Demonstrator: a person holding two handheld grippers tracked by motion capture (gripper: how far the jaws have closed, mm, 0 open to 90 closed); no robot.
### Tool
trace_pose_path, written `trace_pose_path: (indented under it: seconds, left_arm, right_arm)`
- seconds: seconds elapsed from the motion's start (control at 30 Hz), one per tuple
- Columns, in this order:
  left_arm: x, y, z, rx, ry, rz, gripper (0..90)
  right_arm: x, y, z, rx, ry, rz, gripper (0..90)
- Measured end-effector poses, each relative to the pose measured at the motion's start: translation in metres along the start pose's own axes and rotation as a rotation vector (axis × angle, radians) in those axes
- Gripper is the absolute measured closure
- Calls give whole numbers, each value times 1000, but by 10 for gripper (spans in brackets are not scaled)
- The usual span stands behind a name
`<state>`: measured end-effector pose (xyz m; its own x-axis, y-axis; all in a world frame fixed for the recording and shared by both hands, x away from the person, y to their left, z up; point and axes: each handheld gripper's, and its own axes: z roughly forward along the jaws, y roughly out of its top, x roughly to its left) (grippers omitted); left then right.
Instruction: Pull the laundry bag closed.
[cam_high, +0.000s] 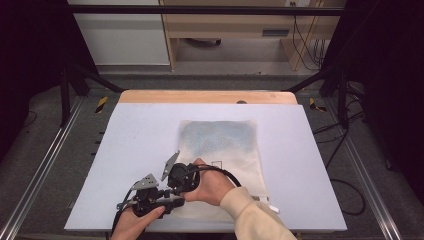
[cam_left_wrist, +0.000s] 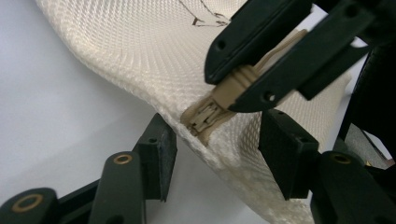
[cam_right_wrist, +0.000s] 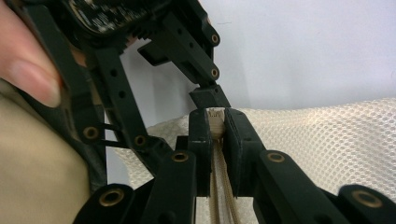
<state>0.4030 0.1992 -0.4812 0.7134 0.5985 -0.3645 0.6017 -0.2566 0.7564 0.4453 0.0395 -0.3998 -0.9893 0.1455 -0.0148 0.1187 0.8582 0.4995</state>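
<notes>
On the pale table (cam_high: 125, 150), right hand-held gripper (cam_right_wrist: 215, 122) clamps the mesh bag's (cam_high: 220, 145) zipper pull (cam_right_wrist: 215, 113); left hand-held gripper (cam_left_wrist: 215, 140) gapes.

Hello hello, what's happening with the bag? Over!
Right tool shut on zipper pull. Left tool open, straddling mesh bag edge at the zipper. Nothing in the way.

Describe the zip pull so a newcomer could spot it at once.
On the pale mat lies a cream mesh bag. At its near corner, the right gripper pinches the zip pull, a beige ribbed tab, the only solid piece on the netting.
</notes>
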Motion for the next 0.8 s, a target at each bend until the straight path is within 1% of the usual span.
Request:
trace_pose_path:
  seconds: [0.07,0.2,0.3,0.43,0.6,0.7,0.8]
  left_arm:
    - [1,-1,2,6,-3,-3,486]
    - [3,0,3,-6,-33,-14,532]
    - [4,1,3,-16,-38,-26,571]
    - [7,1,3,-15,-64,-44,615]
    - [8,1,5,-12,-67,-50,678]
    - [10,1,5,-8,-70,-49,722]
    - [12,1,4,-11,-72,-48,774]
  right_arm:
    - [1,0,0,3,-2,9,819]
    - [1,0,0,2,-2,14,819]
    - [0,0,0,-2,-3,10,819]
    - [-1,-1,-1,-10,-1,4,819]
    - [-1,0,-2,-9,-2,11,819]
    - [0,-1,-2,1,-6,4,819]
    - [0,-2,-3,-3,-8,0,819]
